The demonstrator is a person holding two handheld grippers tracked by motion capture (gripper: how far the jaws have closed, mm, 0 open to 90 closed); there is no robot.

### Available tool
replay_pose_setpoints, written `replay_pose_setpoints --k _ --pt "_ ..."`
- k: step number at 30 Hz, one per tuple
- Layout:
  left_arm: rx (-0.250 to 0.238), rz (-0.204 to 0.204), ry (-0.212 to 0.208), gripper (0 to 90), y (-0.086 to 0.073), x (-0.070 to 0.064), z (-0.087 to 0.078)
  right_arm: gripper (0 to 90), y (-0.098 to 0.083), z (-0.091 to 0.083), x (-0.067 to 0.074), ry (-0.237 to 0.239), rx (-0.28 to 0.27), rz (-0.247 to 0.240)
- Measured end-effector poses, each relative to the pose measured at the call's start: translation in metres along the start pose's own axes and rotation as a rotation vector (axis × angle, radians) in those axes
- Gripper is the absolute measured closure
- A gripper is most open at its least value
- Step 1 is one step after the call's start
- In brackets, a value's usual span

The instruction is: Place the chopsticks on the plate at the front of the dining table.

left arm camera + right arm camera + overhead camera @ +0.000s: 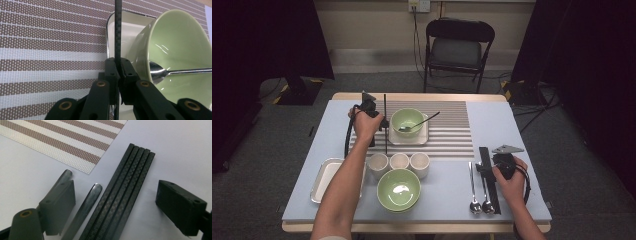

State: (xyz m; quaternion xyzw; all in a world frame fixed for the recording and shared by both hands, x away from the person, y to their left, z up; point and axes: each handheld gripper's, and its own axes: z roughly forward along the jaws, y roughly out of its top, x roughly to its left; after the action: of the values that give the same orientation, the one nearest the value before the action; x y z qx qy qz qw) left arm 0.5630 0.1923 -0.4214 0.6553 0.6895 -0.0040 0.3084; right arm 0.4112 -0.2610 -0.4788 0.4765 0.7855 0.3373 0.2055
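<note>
My left gripper (382,122) (119,67) is shut on a thin black stick (385,107) (117,30), which stands out past both sides of the jaws. It hovers over the striped placemat (452,130) (50,37), just left of a green bowl (407,120) (180,42) with a spoon (419,122) (175,72) in it. The bowl sits on a white square plate (424,137) (125,27). My right gripper (486,167) (117,192) stands open low over a bundle of black sticks (490,185) (125,190) and a spoon handle (87,205).
Two spoons (474,192) lie left of the black sticks. Three white cups (399,161) stand in a row, with a second green bowl (398,189) in front and a white tray (324,180) at the left. A folding chair (457,47) stands beyond the table.
</note>
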Motion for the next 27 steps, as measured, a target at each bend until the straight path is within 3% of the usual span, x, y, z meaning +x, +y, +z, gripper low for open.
replay_pose_setpoints --k 27 --pt "0.028 0.007 0.002 86.0 -0.0031 -0.0045 0.0105 14.9 0.0001 0.0 0.0002 0.0 0.0 0.002"
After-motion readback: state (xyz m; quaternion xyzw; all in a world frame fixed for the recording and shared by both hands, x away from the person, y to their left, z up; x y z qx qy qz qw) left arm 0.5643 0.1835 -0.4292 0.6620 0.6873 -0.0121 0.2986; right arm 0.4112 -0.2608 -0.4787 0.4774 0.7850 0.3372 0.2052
